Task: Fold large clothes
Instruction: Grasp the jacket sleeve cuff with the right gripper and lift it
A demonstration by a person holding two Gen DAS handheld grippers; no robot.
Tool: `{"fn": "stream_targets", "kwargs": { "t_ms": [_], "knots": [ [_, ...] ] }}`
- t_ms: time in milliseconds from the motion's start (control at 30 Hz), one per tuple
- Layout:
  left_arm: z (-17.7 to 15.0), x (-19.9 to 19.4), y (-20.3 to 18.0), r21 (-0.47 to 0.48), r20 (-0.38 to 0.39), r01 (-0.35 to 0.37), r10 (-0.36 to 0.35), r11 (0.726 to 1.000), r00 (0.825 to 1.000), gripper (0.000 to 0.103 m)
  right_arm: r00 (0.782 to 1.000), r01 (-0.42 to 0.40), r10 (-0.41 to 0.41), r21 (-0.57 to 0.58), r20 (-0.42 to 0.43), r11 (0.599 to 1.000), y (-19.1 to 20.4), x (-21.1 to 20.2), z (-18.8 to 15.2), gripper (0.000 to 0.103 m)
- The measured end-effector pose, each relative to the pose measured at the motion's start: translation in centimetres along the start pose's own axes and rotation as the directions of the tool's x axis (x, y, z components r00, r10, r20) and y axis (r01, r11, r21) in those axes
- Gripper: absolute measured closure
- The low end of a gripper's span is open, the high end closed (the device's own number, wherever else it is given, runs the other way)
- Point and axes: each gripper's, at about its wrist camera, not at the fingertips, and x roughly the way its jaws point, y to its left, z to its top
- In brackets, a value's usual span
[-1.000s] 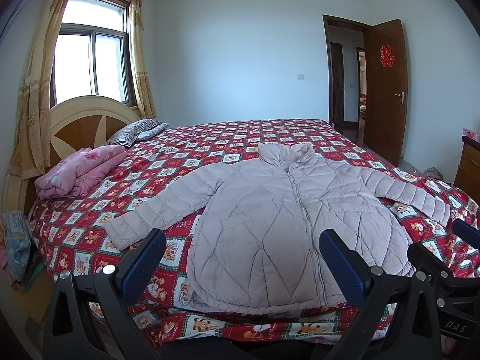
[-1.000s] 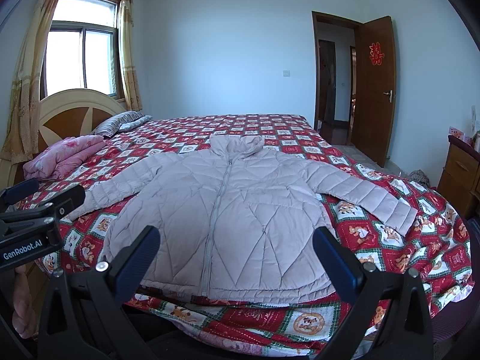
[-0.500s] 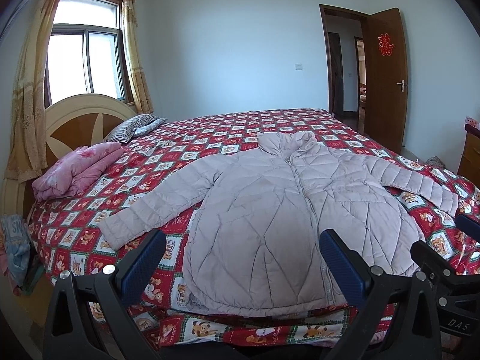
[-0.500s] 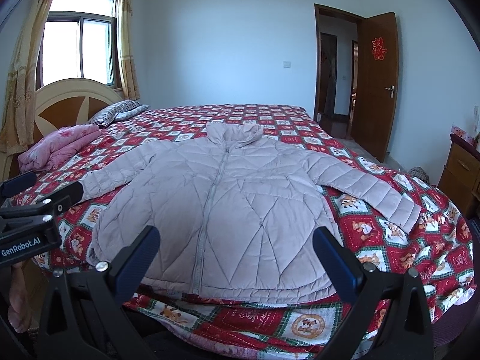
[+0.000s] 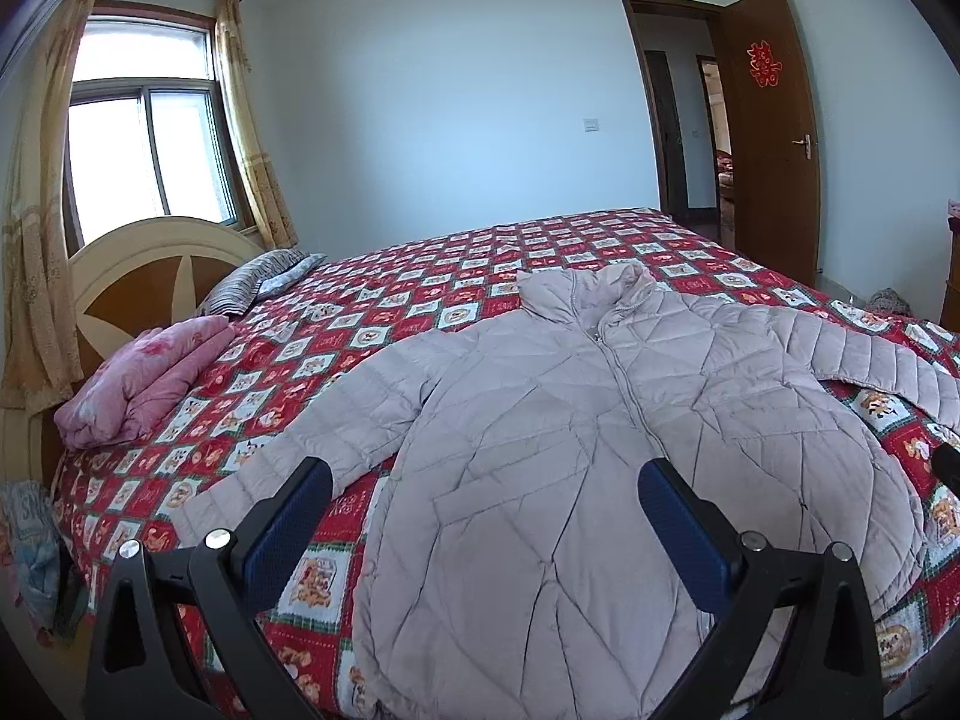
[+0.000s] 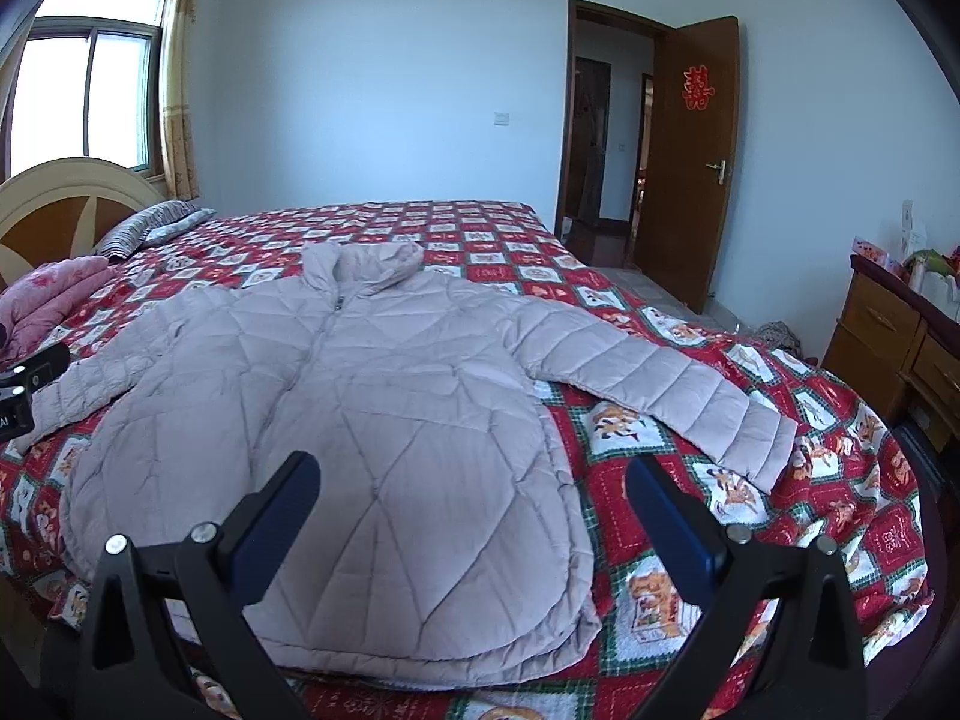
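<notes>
A: Left wrist view first. Left gripper (image 5: 483,516) low in the foreground, blue-padded fingers (image 5: 288,531) spread wide, nothing between them. Beyond and below, a pale quilted jacket (image 5: 576,456) spread flat, front up, zipped, on the red patterned bedspread (image 5: 420,276).

B: Position against the claw?

A: Jacket's hem nearest, body filling the gap between the fingers and running right; left sleeve (image 5: 312,438) stretching out behind the left finger. No contact visible.

B: Surroundings?

A: Folded pink quilt (image 5: 144,378) far left, striped pillow (image 5: 258,279) by the headboard (image 5: 144,264), curtained window (image 5: 144,138) above, open brown door (image 5: 774,132) far right. Nothing lying on the jacket. A dark tip of the other tool at the right edge.

B: Right wrist view?

A: Right gripper (image 6: 471,510) likewise splayed open and empty. Same jacket (image 6: 372,396) ahead, hem near, mostly behind the left finger and in the gap; right sleeve (image 6: 654,384) fully shown here, angled right toward the bed's edge, cuff beyond the right finger.

B: Anything only here?

A: Wooden dresser (image 6: 894,342) at far right with small items on top, too small to identify. Only in the left view: the whole left sleeve and some cloth hanging at the bed's left corner.
</notes>
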Motion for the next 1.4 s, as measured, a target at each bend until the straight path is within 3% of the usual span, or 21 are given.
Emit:
{"fn": "stream_targets", "kwargs": {
  "t_ms": [267,633,833,1100,1200,1300,1333,1400],
  "knots": [
    [2.4,6.7,-3.1,0.093,0.011,0.041,-0.042,0.995,0.999,0.001,0.984,0.163,-0.158,0.063,-0.088,0.985,-6.7,5.8,1.3,0.000],
    [5.1,15.8,-7.4,0.165,0.018,0.020,-0.024,0.986,1.000,0.001,0.928,0.339,-0.306,0.138,-0.215,0.931,-15.1,11.6,0.9,0.000],
    [4.8,20.5,-8.0,0.163,-0.038,0.002,0.004,0.987,0.999,0.001,0.894,0.403,-0.349,0.162,-0.282,0.901,-18.5,13.2,-0.2,0.000],
    [4.2,24.5,-4.1,0.095,-0.114,-0.044,0.054,0.995,0.992,0.001,0.890,0.429,-0.323,0.347,-0.323,0.834,-24.5,12.3,-1.9,0.001],
    [4.4,24.6,-2.8,0.065,-0.122,-0.058,0.066,0.996,0.990,0.001,0.897,0.399,-0.257,0.407,-0.360,0.822,-25.7,13.0,-2.6,0.016],
    [4.5,24.3,-1.7,0.046,-0.113,-0.072,0.077,0.996,0.991,0.001,0.898,0.380,-0.210,0.440,-0.386,0.814,-26.0,14.2,-3.1,0.023],
    [4.5,24.1,-1.4,0.045,-0.110,-0.075,0.080,0.996,0.991,0.001,0.898,0.372,-0.193,0.450,-0.395,0.812,-26.0,14.5,-3.2,0.032],
    [4.3,23.9,-0.9,0.047,-0.106,-0.084,0.088,0.995,0.990,0.001,0.909,0.334,-0.149,0.470,-0.388,0.817,-26.0,14.9,-3.5,0.042]
  ]
}}
